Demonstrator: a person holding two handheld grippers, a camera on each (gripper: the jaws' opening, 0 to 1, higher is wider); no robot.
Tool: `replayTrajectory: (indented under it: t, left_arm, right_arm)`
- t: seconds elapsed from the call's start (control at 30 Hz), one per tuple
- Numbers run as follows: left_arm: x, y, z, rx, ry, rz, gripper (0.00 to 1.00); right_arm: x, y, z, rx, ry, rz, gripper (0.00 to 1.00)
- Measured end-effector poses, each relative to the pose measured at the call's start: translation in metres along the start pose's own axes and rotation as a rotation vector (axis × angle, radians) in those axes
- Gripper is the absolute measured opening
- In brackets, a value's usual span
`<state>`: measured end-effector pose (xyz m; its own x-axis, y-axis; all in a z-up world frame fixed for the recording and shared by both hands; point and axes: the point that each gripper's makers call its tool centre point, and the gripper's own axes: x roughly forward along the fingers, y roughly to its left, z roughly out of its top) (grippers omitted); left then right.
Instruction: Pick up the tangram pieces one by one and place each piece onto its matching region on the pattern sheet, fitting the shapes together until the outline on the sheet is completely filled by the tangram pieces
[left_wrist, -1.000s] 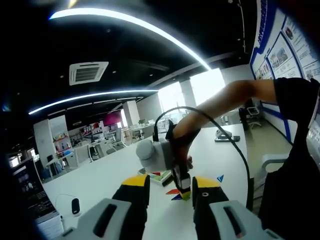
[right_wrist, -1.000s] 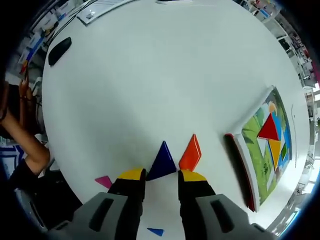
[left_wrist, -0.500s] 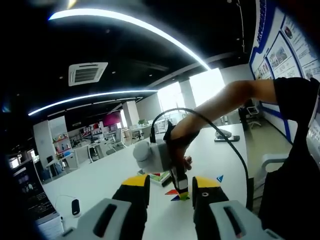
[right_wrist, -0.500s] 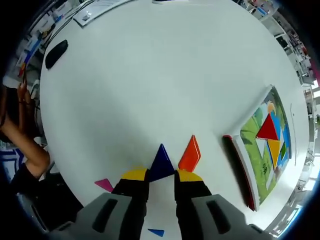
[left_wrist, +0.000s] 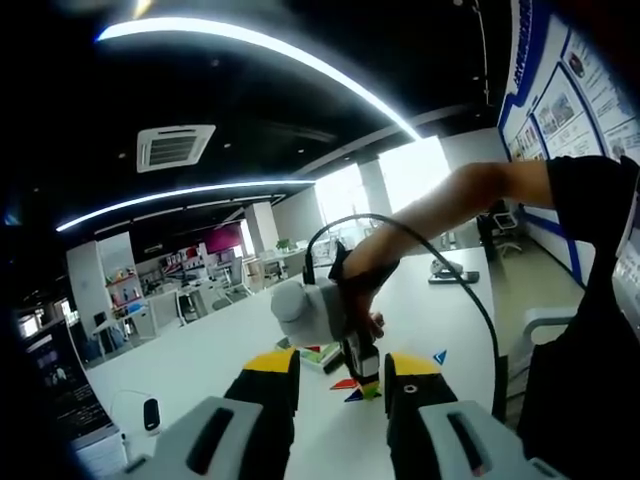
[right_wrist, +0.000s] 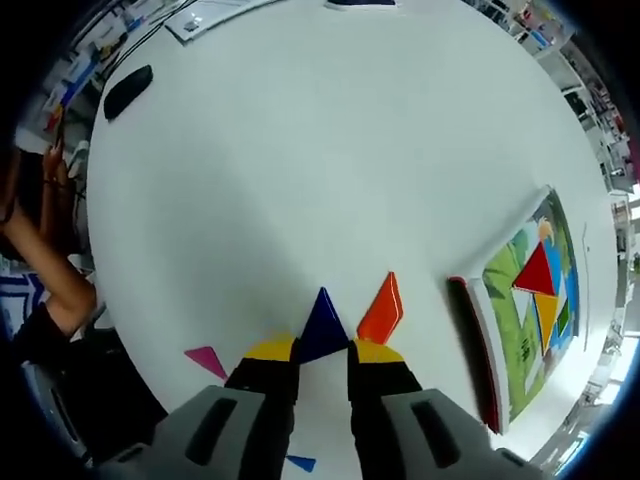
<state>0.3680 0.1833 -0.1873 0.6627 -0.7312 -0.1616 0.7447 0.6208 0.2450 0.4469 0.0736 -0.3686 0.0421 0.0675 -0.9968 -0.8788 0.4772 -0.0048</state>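
In the right gripper view, my right gripper is shut on the base of a dark blue triangle that lies on the white table. An orange parallelogram lies just right of it. A magenta triangle and a small blue triangle lie nearer me. The pattern sheet at the right carries a red triangle and a yellow triangle. In the left gripper view, my left gripper hangs open above the table. Beyond it, a hand points the right gripper down at the pieces.
A black oval device and papers lie at the table's far side. A person's arm shows at the left edge. In the left gripper view, a cable loops from the right gripper and a dark object rests far right.
The right gripper's jaws have drawn together onto the dark blue triangle. The right gripper view has shifted slightly. The left gripper view is nearly unchanged.
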Motion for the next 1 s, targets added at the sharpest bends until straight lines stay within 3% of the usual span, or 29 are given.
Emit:
replayTrajectory:
  t: [0.27, 0.37, 0.5, 0.8, 1.0]
  left_arm:
    - [0.000, 0.000, 0.000, -0.002, 0.002, 0.000, 0.35]
    - [0.000, 0.000, -0.001, -0.001, 0.002, 0.000, 0.35]
    - [0.000, -0.001, 0.000, 0.001, 0.002, -0.002, 0.35]
    - [0.000, -0.001, 0.000, 0.001, 0.002, -0.003, 0.35]
    - [0.000, -0.001, 0.000, 0.002, 0.002, -0.003, 0.35]
  right_arm:
    - [-0.007, -0.005, -0.008, -0.131, -0.009, 0.001, 0.20]
    - [-0.012, -0.006, -0.010, -0.253, -0.022, -0.004, 0.20]
    - [-0.020, -0.009, -0.016, -0.348, -0.023, -0.002, 0.20]
    - [-0.041, -0.054, -0.019, -0.503, -0.037, -0.087, 0.20]
    - [-0.050, -0.094, -0.020, -0.531, -0.017, -0.164, 0.20]
